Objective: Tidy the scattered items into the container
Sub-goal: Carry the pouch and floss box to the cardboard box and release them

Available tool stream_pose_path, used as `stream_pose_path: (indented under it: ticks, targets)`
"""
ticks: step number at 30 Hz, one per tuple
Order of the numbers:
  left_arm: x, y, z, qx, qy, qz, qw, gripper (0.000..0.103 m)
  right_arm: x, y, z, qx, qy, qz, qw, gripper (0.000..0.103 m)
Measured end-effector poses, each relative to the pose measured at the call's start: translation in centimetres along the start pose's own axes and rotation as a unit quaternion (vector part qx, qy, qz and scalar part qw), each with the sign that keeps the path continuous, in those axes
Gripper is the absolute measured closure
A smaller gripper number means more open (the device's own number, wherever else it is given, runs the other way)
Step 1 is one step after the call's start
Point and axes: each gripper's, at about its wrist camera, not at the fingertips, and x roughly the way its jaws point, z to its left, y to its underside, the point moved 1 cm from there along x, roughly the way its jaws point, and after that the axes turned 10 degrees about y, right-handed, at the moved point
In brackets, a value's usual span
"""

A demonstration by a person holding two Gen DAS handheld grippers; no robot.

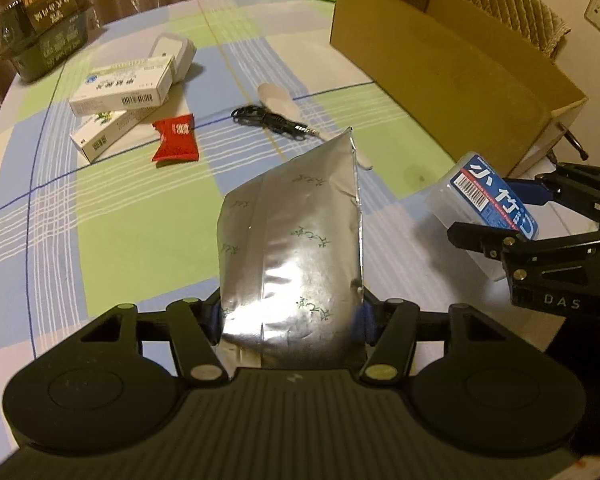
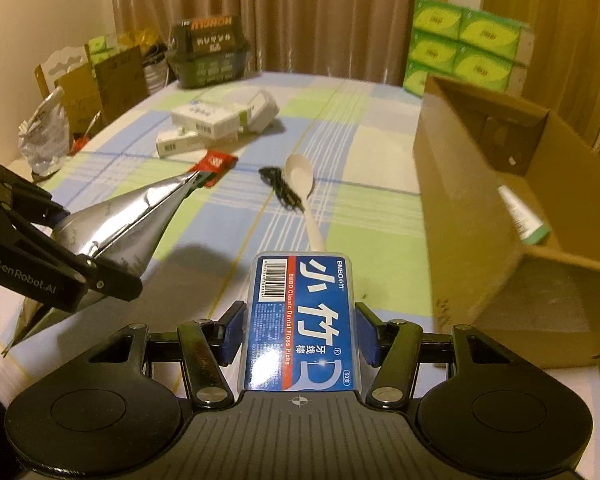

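The left gripper (image 1: 292, 316) is clamped on a silver foil pouch (image 1: 296, 248) that hides the table (image 1: 100, 216) beyond. The right gripper (image 2: 300, 332) grips a blue dental floss box (image 2: 302, 320) near the cardboard box (image 2: 480, 208), whose inside is partly hidden.

silver foil pouch (image 1: 296, 248) printed with green marks, between left tongs | blue-and-red labelled floss box (image 2: 302, 320), between right tongs | red sachet (image 1: 176, 142), white spoon (image 2: 300, 180), black cable (image 1: 272, 120) ahead | brown cardboard box (image 2: 500, 200) right | tablecloth (image 1: 120, 220) checked blue, green, white
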Motion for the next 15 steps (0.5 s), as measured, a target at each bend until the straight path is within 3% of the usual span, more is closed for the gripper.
stream_pose_path:
  ticks: [15]
  targets:
    - [-4.1,-0.2,-5.4,0.020,-0.003,-0.044,0.9988,0.047,-6.9,0.3,-2.2,0.025,0.021,-0.042,0.999,0.049]
